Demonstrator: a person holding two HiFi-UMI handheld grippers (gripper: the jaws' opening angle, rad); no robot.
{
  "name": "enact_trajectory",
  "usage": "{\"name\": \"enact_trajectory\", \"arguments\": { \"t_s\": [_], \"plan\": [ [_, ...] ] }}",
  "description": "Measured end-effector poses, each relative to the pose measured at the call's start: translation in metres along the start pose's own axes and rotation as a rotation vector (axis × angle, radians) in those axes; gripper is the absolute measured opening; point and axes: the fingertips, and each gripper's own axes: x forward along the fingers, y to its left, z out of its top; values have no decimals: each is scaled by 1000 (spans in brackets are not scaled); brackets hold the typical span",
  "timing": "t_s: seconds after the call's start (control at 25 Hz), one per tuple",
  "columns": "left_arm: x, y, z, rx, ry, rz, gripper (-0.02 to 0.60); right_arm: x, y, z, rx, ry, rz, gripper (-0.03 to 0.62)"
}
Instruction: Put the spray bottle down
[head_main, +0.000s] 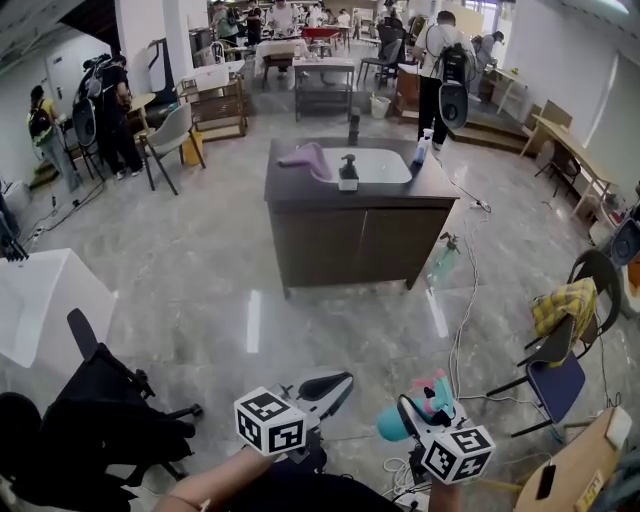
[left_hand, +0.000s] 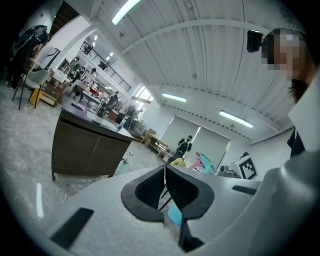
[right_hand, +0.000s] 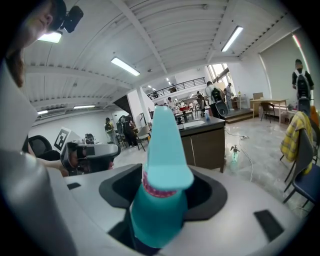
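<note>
In the right gripper view a teal spray bottle (right_hand: 159, 200) with a pale teal head stands upright between my jaws, which are closed against its body. The head view shows the same bottle (head_main: 398, 421), with a pink trigger, held low in my right gripper (head_main: 425, 408) above the floor. Just to the left, my left gripper (head_main: 333, 386) is held at the same height. In its own view my left gripper (left_hand: 164, 191) has its black pads pressed together with nothing between them. The dark cabinet (head_main: 300, 220) with a sink stands a few steps ahead.
On the cabinet top lie a purple cloth (head_main: 306, 158), a soap dispenser (head_main: 348, 173) and another spray bottle (head_main: 421, 151). A green bottle (head_main: 445, 262) and cables (head_main: 462, 310) lie on the floor to its right. A black office chair (head_main: 100, 415) stands left, more chairs (head_main: 560, 375) right.
</note>
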Motion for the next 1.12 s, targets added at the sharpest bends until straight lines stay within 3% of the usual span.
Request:
{"name": "enact_trajectory", "arguments": {
  "t_s": [0.72, 1.12],
  "plan": [
    [22, 71, 53, 8, -23, -10, 8, 80, -4, 45, -9, 1, -1, 245],
    [3, 112, 64, 10, -13, 41, 8, 116, 14, 52, -18, 18, 18, 245]
  ]
}}
